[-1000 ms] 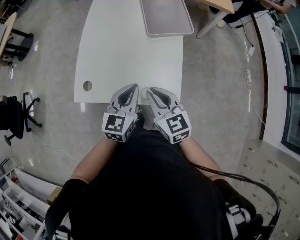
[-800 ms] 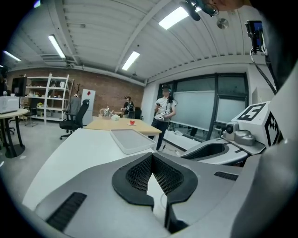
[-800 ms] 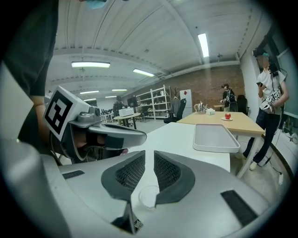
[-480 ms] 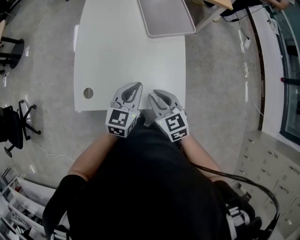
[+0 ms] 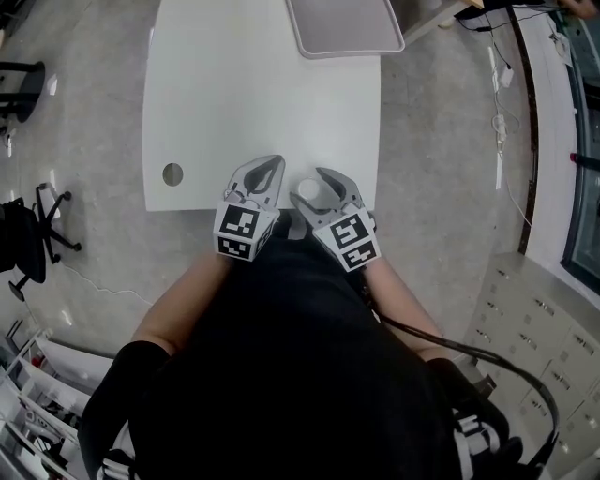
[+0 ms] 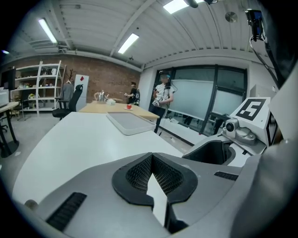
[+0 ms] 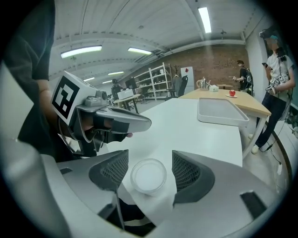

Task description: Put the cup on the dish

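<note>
The right tool's [image 7: 150, 168] jaws have just been opening around a clear cup [image 7: 148, 177], untouched, at the worktop's [image 7: 186, 125] near edge. The left tool [image 6: 152, 173] is closed and empty.

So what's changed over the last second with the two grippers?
The right gripper has just been opening its jaws: shut earlier, they now stand wide apart with the cup between them near the table's near edge, pads not touching it. The left gripper stays shut and empty; the tray stays at the table's far end.
</note>
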### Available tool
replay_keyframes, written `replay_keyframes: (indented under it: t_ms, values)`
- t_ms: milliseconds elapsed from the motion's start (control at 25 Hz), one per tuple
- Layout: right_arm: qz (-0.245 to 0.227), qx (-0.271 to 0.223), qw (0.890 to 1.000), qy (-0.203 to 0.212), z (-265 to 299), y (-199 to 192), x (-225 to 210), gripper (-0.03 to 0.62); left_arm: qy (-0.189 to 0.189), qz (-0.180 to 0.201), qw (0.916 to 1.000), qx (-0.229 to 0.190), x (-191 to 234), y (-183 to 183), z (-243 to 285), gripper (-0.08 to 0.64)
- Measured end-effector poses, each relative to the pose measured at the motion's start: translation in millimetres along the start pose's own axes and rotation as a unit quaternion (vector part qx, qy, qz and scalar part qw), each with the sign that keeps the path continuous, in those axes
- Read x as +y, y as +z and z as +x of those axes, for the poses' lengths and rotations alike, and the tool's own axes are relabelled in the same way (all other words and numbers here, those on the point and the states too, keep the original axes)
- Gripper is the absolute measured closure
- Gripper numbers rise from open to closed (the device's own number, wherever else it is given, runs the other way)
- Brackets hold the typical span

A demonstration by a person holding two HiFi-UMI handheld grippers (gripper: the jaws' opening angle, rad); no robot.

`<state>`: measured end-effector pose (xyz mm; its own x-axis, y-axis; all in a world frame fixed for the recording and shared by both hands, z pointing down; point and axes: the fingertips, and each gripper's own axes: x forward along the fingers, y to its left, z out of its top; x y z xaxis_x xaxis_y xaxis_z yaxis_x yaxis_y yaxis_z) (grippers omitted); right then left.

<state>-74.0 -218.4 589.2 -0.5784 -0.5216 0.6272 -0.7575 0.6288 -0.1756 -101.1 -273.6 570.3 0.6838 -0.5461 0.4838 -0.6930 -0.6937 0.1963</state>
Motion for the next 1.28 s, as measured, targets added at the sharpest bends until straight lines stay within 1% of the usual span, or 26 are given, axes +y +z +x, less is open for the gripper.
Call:
replay_keyframes:
  t_ms: [240,400,600,760,840,960,1080,1280]
  values:
    - [-0.005,0.008,1.000,0.024,8,-17,0,0.344,0.008,0.002,0.9999,0.014,-4,-9,7,0.560]
    - [-0.021,0.020,0.999,0.031,18,-28,3,0.344,0.007,0.002,0.9997,0.022,-6,-16,11,0.560]
    - [-0.039,0.033,0.998,0.023,25,-42,1,0.344,0.008,0.002,0.9996,0.029,-8,-23,13,0.560]
    - [-0.042,0.041,0.998,0.019,35,-51,-1,0.344,0.010,0.004,0.9994,0.033,-5,-27,13,0.560]
    - [-0.053,0.036,0.998,0.014,36,-51,-1,0.344,0.013,0.004,0.9993,0.034,-6,-27,12,0.560]
    - [-0.084,0.026,0.996,0.005,36,-48,-2,0.344,0.022,0.002,0.9992,0.034,-4,-25,12,0.560]
    - [-0.106,0.026,0.994,0.012,37,-46,-3,0.344,0.033,-0.004,0.9989,0.033,0,-21,14,0.560]
    - [-0.106,0.024,0.994,0.025,31,-39,-11,0.344,0.045,-0.016,0.9985,0.027,0,-16,20,0.560]
